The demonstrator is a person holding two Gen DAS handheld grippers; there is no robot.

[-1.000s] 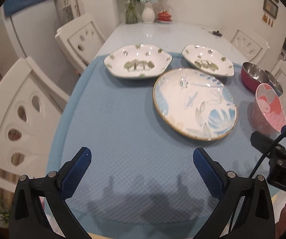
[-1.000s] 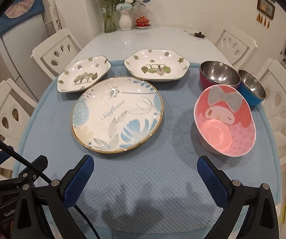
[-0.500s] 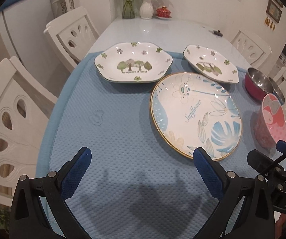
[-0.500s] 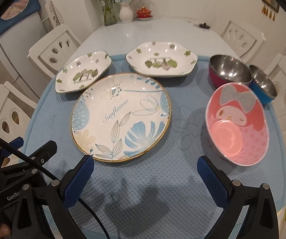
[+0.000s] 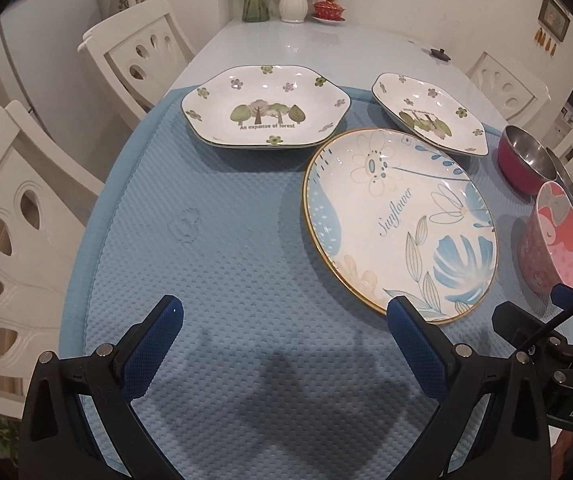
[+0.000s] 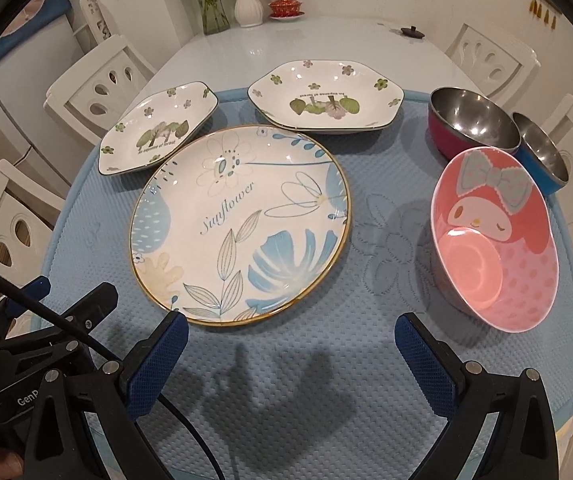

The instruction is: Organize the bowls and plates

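Being held spread and empty above the blue mat (image 6: 326,360), left tool (image 5: 282,320) and right tool (image 6: 290,332), sunflower plate (image 6: 242,220) lying just ahead, pink bowl (image 6: 494,240) beside it.

Black gripper frames, blue textured fingers (image 5: 154,344), silver screws.

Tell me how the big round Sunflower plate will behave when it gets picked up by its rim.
The Sunflower plate looks like glazed ceramic, so it is probably stiff, fairly heavy and breakable if dropped. Its glossy surface may slip between the pads. It lies flat on the textured blue mat with a low rim, so getting a finger under the edge could be awkward; it is unlikely to roll or tip.
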